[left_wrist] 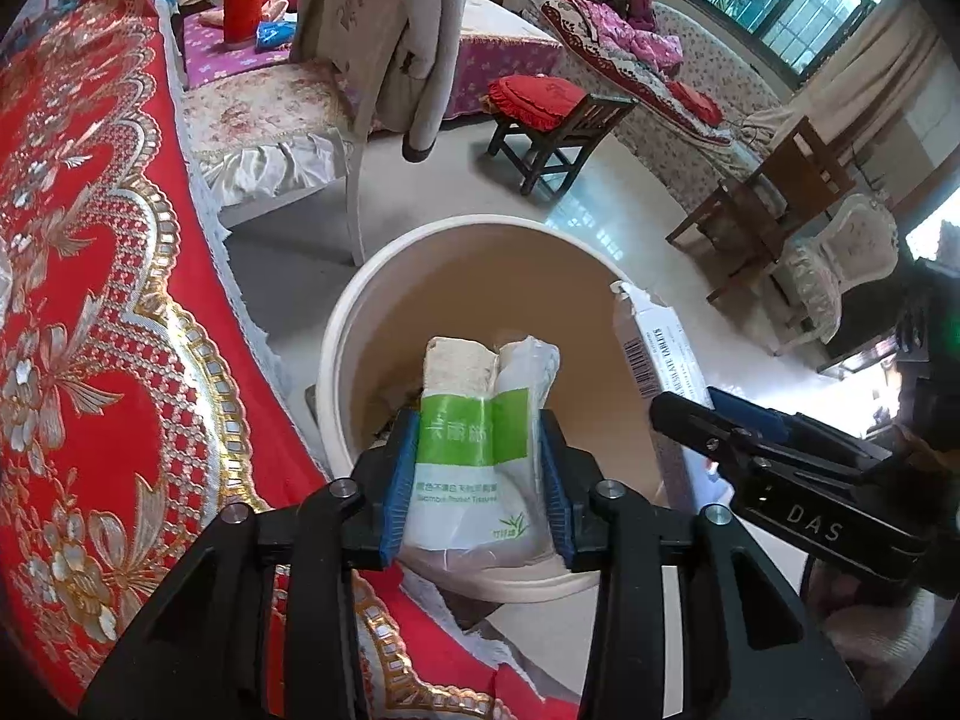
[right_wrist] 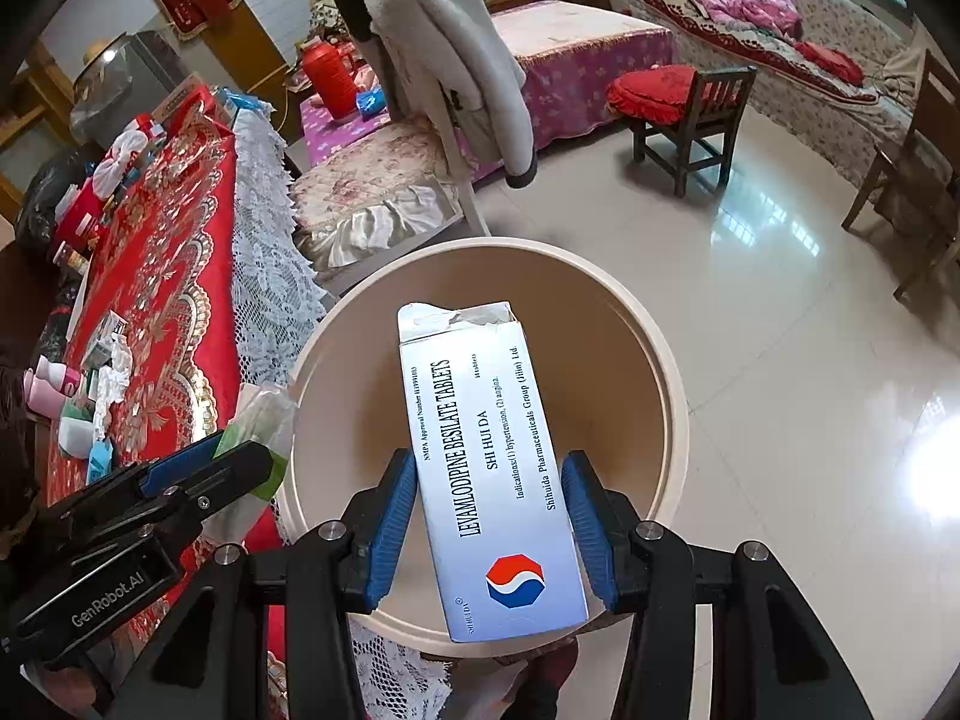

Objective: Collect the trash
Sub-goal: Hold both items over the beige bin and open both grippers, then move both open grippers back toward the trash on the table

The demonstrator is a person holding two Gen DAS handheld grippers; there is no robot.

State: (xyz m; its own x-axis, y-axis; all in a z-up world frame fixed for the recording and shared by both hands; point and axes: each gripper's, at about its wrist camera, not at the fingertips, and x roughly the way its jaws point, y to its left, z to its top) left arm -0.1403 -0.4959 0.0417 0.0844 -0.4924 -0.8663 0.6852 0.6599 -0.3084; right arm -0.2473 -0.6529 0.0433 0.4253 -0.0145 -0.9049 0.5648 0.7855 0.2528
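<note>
Blue-padded jaws of the left gripper (left_wrist: 477,480) clamp a green-and-white tissue pack (left_wrist: 480,450) directly over the open mouth of the cream waste bucket (left_wrist: 336,336), the landmark of this cluttered living room. Just to the bucket's other side, the right gripper (right_wrist: 492,525) closes on a white tablet box (right_wrist: 489,474), its pads pressed against the two long faces. Both pieces of trash hang above the bucket (neither has been let go), evidently held there so that each falls inside rather than onto the tiled floor (right_wrist: 780,312).

Both tools tilt steeply downward toward the bucket, which stands on the floor hard against the red embroidered tablecloth (left_wrist: 90,300) and its lace edge. More litter, crumpled tissue and small bottles among it, lies on the table beyond the bucket's near rim.

Each item's long axis runs along its gripper's fingers. The tablet box points its torn-open flap end away from the gripper and over the bucket's far wall, its logo end nearest the hand. The tissue pack likewise juts forward, its pale end out over the bucket's brown interior, ready, it seems, for release.
</note>
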